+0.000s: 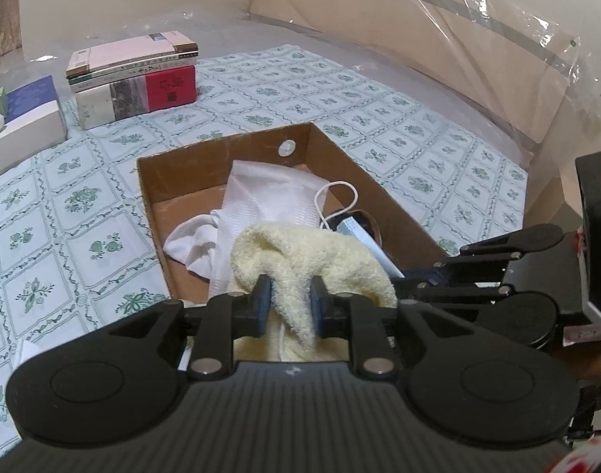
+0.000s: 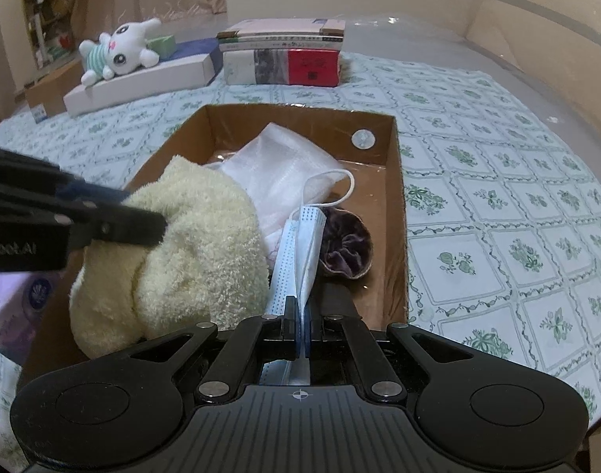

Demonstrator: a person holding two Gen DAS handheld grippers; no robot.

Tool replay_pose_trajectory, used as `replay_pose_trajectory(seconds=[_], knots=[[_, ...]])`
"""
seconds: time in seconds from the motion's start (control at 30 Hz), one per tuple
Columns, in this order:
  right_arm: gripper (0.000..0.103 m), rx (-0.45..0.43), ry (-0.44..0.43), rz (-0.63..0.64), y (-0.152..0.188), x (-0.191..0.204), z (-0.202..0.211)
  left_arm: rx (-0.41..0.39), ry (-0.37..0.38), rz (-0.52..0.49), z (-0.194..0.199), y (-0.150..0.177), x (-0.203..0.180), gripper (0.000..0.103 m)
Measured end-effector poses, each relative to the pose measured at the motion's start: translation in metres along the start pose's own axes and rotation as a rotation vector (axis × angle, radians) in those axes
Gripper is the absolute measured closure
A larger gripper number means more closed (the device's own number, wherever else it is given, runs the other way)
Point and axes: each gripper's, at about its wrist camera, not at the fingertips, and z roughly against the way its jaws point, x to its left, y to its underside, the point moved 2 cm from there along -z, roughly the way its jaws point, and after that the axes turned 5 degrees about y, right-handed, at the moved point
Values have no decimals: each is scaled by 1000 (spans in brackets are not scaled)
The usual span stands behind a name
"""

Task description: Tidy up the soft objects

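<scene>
A fold of the cream towel is pinched between the blue pads of the left gripper, at 6 o'clock in the left wrist view, just above the near end of the cardboard box. In the right wrist view the right gripper is closed flat on the edge of a pleated blue face mask, also at 6 o'clock, with the mask's white ear loop trailing toward 12 o'clock. Both soft items appear to be over or inside the box; whether they are being placed or lifted cannot be told. To do this step well, the towel should be lowered until its bulk is carried by the box floor before the jaws are parted, and the mask should be kept clear of the towel's loops so that the elastic is not snagged. The towel is thick, fluffy terry, bunched into a rounded lump; the mask is thin, creased and light. A white ribbed cloth lies crumpled at the box's centre, and a dark purple velvety scrunchie is seen at 3 o'clock of the mask, touching it. The box walls are stiff, plain brown card.
</scene>
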Motion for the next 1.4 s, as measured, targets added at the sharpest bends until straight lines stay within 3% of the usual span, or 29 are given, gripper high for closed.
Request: replay_pose_trajectory(seconds=[0.17,0.3,0.33,0.37,0.43,0.53,0.67,0.97,1.4], knots=[[100,-28,-9,35,2,2,4,-41,-20,15,18,0,2,53],[94,-78,-24,3,2,-2,20,-86,-39,36,40,3,3,45],[85,-97,-29,-6,2,-3,26,-99,-40,42,47,5,3,42],[68,-113,-30,-15,2,-3,32,-113,-43,46,53,6,2,38],[49,-156,-37,-37,1,-5,47,-156,-61,56,68,12,2,35],[47,-205,-39,-58,-1,-5,71,-223,-93,68,90,23,1,25],[43,-246,-31,-173,7,-10,103,-277,-107,83,119,43,-2,24],[39,-216,1,-306,46,14,157,-231,-144,89,157,91,-15,12],[33,-187,26,-350,98,79,208,-165,-139,143,196,152,-25,9]])
